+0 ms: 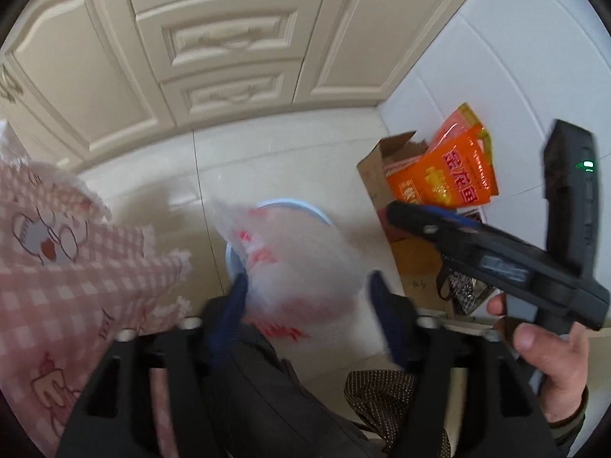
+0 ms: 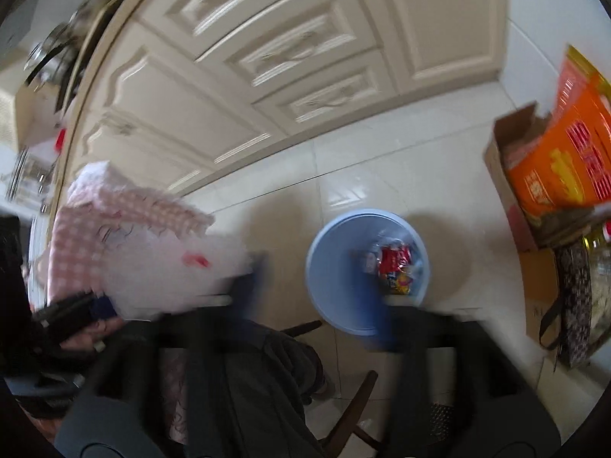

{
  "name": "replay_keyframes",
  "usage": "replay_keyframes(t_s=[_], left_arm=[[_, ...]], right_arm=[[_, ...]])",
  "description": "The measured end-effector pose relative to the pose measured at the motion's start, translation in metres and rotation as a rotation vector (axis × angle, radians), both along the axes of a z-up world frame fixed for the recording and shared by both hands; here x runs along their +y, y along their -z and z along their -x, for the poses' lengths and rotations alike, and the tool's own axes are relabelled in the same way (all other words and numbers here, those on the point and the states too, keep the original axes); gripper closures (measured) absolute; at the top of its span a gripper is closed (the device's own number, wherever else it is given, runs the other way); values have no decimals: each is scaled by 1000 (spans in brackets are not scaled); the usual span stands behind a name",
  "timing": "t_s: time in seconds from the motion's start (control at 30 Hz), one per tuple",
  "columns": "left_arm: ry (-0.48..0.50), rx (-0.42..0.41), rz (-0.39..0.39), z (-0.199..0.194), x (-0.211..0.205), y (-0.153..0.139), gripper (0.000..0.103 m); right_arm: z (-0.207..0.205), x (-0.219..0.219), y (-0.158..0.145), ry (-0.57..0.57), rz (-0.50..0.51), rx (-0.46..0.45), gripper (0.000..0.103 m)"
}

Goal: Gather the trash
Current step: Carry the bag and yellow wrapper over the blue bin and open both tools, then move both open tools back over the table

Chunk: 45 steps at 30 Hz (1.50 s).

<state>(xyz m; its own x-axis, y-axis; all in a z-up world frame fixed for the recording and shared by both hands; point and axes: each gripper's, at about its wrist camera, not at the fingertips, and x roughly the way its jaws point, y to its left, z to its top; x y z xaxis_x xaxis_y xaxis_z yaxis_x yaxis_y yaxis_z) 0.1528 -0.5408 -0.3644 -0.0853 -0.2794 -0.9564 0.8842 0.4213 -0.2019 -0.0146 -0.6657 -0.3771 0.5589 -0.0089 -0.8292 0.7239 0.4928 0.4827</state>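
Cream cabinet doors (image 1: pixel 229 38) with carved panels filled the top of both views, above pale glossy floor tiles (image 1: pixel 160 198). Down on those tiles sat a round light-blue plastic bin (image 2: pixel 332 252), with red and yellow wrappers (image 2: pixel 393 263) already lying in the bottom, seen in the right wrist view.

Left gripper (image 1: pixel 309 305) pointed steeply down with its blue-padded fingers (image 1: pixel 385 313) spread apart. A crinkly translucent plastic bag with red print (image 1: pixel 298 259) sat between them, right over the bin's rim. It was pretty blurry, so I couldn't tell whether the pads touched it, but the jaws looked released rather than clamped.

Right gripper (image 2: pixel 317 290) was likewise wide open with nothing between its fingers, the bin showing through the gap. In the left wrist view a bare hand (image 1: pixel 546 351) held it at the lower right.

Pink checked cloth with cartoon prints (image 1: pixel 57 267) hung at the left of the frame. At the right edge, an open brown cardboard box (image 1: pixel 374 168) held an orange printed packet (image 1: pixel 446 175).
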Motion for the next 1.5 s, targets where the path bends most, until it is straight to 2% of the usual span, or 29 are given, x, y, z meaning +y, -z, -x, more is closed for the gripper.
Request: replay_keyframes(t_s=[0.07,0.13,0.3,0.67,0.8,1.0,1.17,1.23,1.3,1.33,1.43,1.5], left_arm=[[-15,-21,5,-3,3,-1,17],[-21,-22,3,-4,4,-2,17],[-30,-33,40,-6,13,-18,17],[-74,-91,187,-7,47,-81,17],[-91,-110,245,-7,63,-105,17],[-139,-162,342,-10,99,-147,16],[-192,-254,407,-16,135,-180,16],[-223,-298,435,-18,152,-193,16],[-254,-331,458,-21,167,-204,16],[-265,-344,467,-23,174,-209,16],[-313,-404,481,-26,198,-223,16],[-345,-451,483,-28,213,-230,16]], right_arm=[[3,0,-1,10,8,14,12],[7,-1,-4,22,24,34,7],[12,-2,-12,33,49,33,6],[2,19,-61,-2,131,-12,6],[-3,29,-84,-16,168,-37,6],[-15,53,-136,-63,270,-98,6],[-23,88,-198,-85,440,-191,6],[-21,108,-228,-77,536,-276,6],[-17,121,-245,-53,560,-378,6],[-18,125,-248,-34,550,-400,6],[-37,130,-247,-82,509,-368,6],[-47,141,-248,-96,552,-354,6]])
